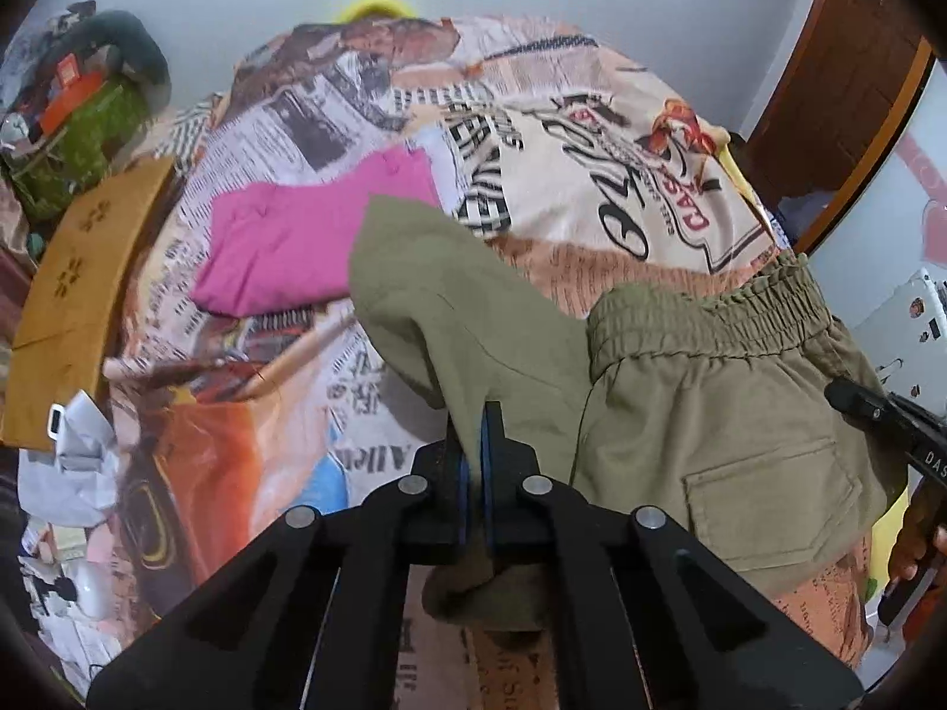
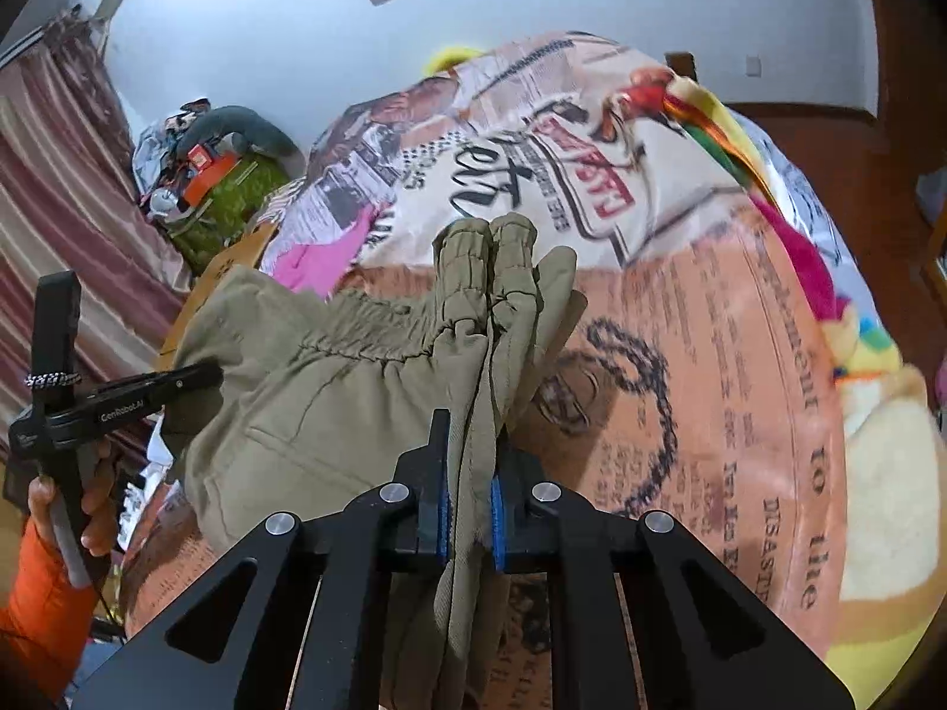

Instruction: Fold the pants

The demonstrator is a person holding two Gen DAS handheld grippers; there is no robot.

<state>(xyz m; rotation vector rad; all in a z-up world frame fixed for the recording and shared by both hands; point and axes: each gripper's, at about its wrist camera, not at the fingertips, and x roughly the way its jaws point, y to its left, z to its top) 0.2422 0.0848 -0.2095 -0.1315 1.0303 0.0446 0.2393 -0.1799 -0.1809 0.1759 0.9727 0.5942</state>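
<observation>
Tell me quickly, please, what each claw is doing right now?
Left claw: closed on the olive-green cotton pants.
Right claw: closed on the pants' gathered waistband.

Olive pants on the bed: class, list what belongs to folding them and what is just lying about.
Belongs to the job:
- olive pants
- left hand-held gripper, shut on the pants
- right hand-held gripper, shut on the pants
- printed bedspread under them

Lying about:
- pink garment
- mustard cloth
- green bag
- plush toy
</observation>
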